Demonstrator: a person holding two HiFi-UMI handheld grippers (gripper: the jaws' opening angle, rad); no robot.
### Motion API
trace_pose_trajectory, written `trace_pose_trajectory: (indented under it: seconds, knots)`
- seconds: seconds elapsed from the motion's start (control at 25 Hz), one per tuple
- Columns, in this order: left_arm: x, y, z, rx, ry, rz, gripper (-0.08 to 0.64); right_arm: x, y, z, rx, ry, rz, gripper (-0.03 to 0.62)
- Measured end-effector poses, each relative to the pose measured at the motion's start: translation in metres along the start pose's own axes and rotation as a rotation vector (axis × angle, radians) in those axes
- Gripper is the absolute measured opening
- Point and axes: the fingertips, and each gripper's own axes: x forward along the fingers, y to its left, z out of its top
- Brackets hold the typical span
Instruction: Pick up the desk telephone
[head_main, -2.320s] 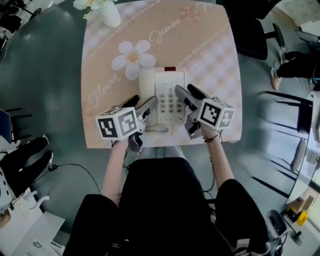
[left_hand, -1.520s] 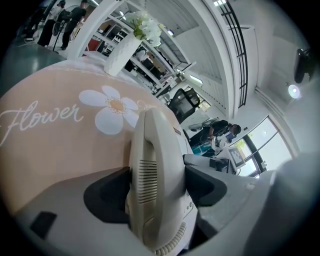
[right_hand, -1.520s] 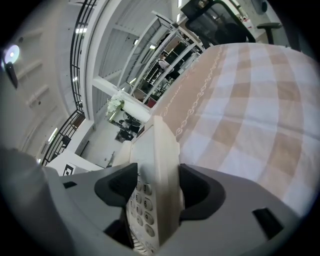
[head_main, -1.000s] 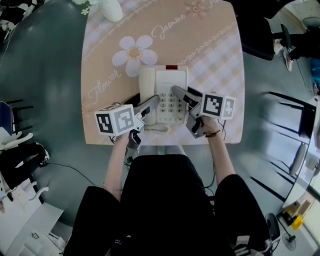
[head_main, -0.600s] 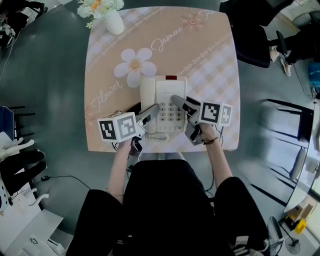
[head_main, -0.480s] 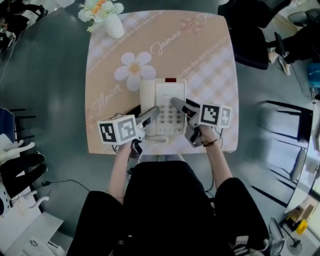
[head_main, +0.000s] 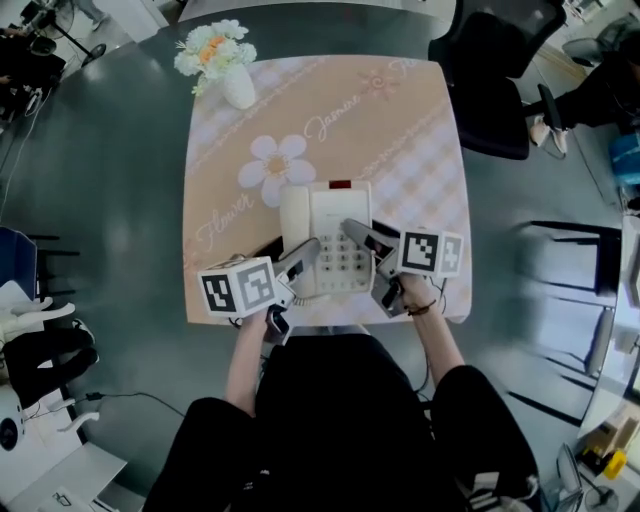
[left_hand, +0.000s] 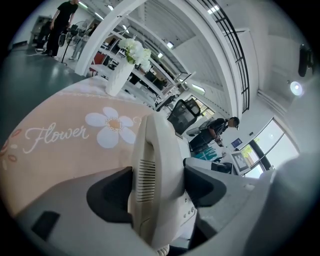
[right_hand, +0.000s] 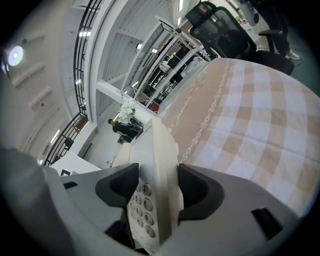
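Since the earliest frame, the right gripper (head_main: 365, 230) has closed in from the telephone's right edge, so that one jaw now lies over the keypad. The left gripper (head_main: 292, 250) has held its station at the left side. The desk telephone (head_main: 327, 238) has kept its place on the cloth, just near of the printed daisy (head_main: 280, 165).

Position: the telephone sits on the near half of the table (head_main: 420, 150), roughly central left to right. Whether its base has left the cloth cannot be determined.

Left gripper view: the jaws are clamped on the handset side of the telephone (left_hand: 155, 150), with both dark pads pressed against the white casing and the gripper (left_hand: 157, 187) straddling it.

Right gripper view: the jaws are clamped across the right edge of the telephone (right_hand: 160, 150), one pad on the keypad face and the other on the outer side. The gripper (right_hand: 152, 187) shows no gap at either pad.

Surroundings: a vase of flowers (head_main: 225, 65) stands at the far left corner of the table, well apart from the telephone. A dark office chair (head_main: 495, 80) stands off the far right corner.
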Motion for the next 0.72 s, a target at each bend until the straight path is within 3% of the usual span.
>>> trace_pose_trajectory:
  seconds: [0.16,0.36,0.72]
  knots:
    - [-0.012,-0.007,0.005,0.021,-0.013,0.004,0.318,-0.004,0.015,0.000,0.007,-0.010,0.031,0.238]
    - [-0.026,-0.018,0.011,0.026,-0.036,0.000,0.317,-0.015,0.028,0.006,-0.042,-0.022,-0.005,0.238]
    - [-0.050,-0.036,0.013,0.038,-0.068,-0.006,0.317,-0.033,0.055,0.008,-0.070,-0.047,0.014,0.235]
